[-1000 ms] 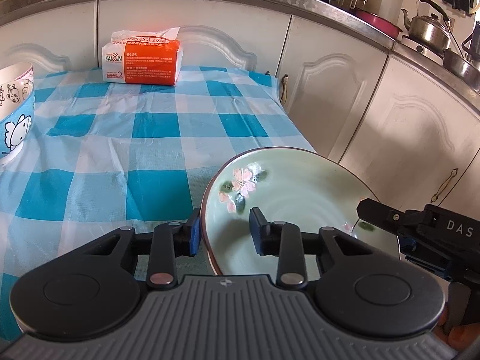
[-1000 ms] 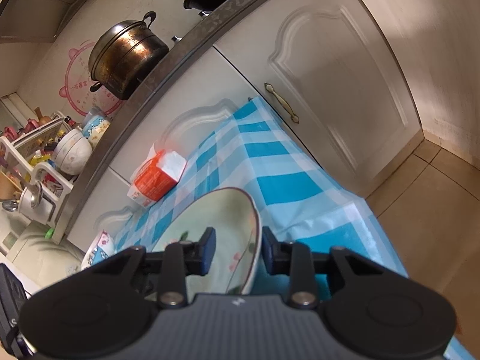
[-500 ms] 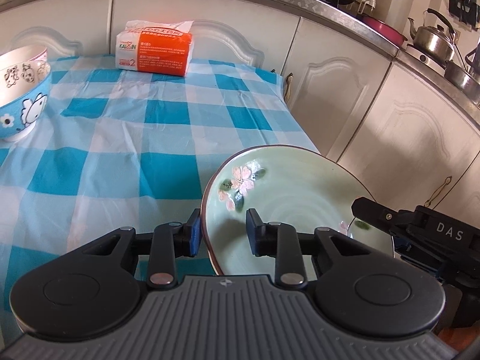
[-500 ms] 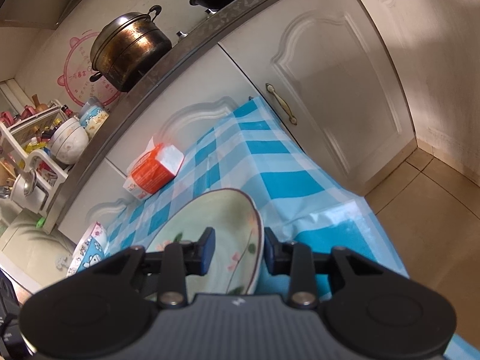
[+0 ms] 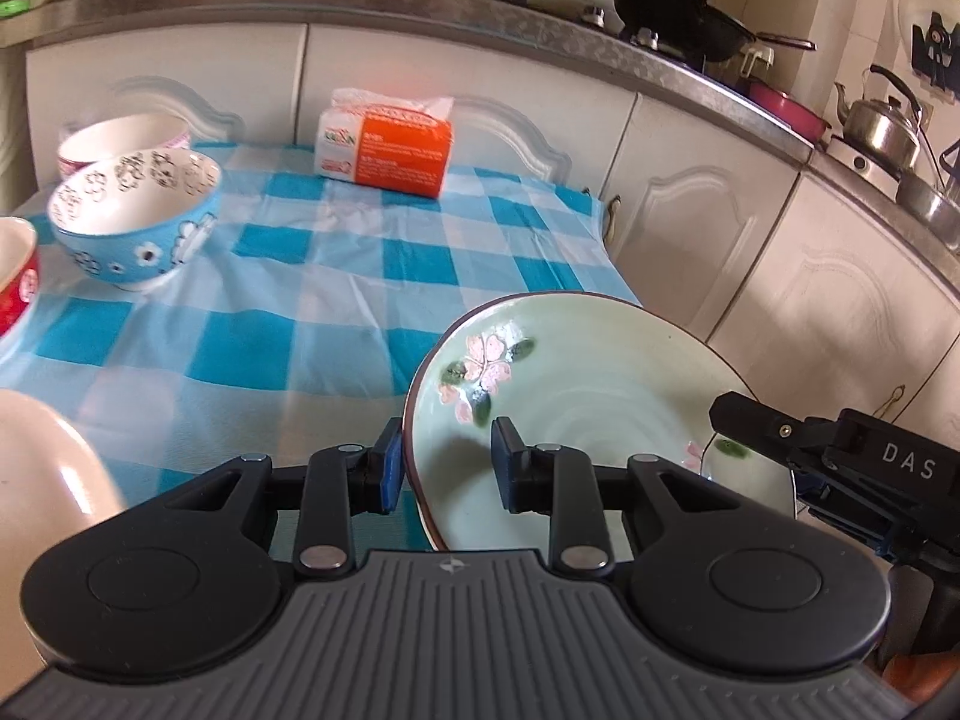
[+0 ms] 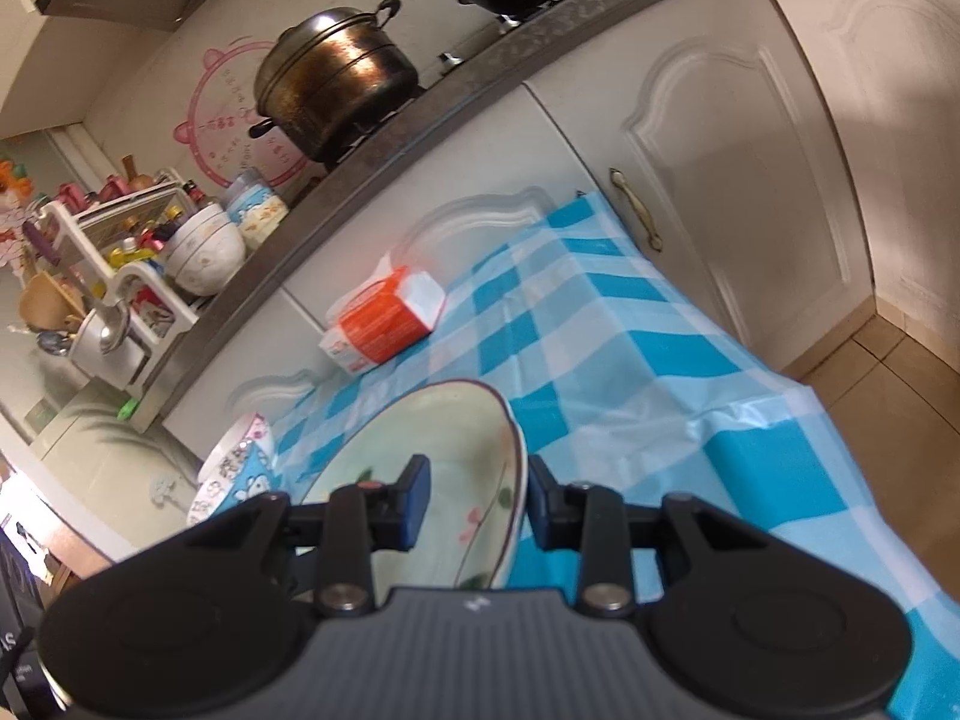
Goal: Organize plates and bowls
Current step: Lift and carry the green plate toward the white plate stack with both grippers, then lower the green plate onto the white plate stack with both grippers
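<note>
A pale green plate [image 5: 600, 372] with pink flowers and a dark rim hangs tilted above the table's right part. My left gripper [image 5: 444, 468] is shut on its left rim, one pad outside and one inside. In the right wrist view my right gripper [image 6: 478, 495] is shut on the opposite rim of the plate [image 6: 444, 438]; its black finger [image 5: 750, 420] shows at the plate's far right. A blue cartoon bowl [image 5: 135, 222] stands at the left, a white bowl with a pink band [image 5: 120, 141] behind it, and a red bowl [image 5: 15, 276] at the left edge.
The table has a blue and white checked cloth [image 5: 300, 312]. An orange tissue pack [image 5: 387, 144] lies at its back edge against white cabinet doors [image 5: 690, 210]. A pale pink dish [image 5: 42, 480] fills the lower left corner. Pots and a kettle [image 5: 882, 126] stand on the counter.
Both grippers have risen with the plate and drawn back, so the bowls at the left have come into view. The left jaws have narrowed a little on the rim.
</note>
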`<state>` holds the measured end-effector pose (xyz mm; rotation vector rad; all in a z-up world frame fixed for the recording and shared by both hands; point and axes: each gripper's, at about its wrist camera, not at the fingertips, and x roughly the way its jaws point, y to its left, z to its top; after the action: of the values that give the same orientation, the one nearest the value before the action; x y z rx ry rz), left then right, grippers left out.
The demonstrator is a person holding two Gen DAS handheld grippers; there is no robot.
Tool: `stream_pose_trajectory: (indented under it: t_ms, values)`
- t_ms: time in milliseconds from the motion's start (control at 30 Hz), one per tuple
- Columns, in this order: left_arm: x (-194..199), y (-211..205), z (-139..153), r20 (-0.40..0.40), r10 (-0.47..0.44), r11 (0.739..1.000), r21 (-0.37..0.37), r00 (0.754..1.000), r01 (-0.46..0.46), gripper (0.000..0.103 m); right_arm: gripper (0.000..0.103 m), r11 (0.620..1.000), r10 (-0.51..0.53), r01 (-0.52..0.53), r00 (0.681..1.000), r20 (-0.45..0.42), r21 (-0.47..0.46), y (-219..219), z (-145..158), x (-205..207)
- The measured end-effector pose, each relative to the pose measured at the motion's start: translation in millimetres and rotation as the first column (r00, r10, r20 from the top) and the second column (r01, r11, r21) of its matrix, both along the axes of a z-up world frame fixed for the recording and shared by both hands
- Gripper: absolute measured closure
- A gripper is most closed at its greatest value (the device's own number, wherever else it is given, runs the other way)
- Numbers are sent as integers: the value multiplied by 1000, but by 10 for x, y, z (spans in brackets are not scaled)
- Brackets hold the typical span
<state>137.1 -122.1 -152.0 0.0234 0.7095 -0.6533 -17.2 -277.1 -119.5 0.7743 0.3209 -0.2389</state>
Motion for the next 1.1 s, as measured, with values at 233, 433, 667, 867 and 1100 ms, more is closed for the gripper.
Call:
stream_pose_trajectory:
  t_ms: [233,433,667,867,1100]
  values:
    - [-77,392,238,27,50,998,-48,998,-49,72,70,998,56,-55,998,31,-26,280,225,38]
    - [-128,826,438,54,103,991,-86,993,-99,72,70,992,128,-126,990,55,-31,560,398,115]
    - [-195,1403,581,80,189,976,-127,979,-178,72,70,974,229,-228,971,74,-17,966,535,284]
    - [-210,1898,594,88,288,952,-136,954,-275,72,70,944,330,-329,943,54,-20,1383,578,510]
    - [-174,2244,428,62,371,926,-100,927,-364,72,70,910,414,-414,910,-18,-30,1813,425,739]
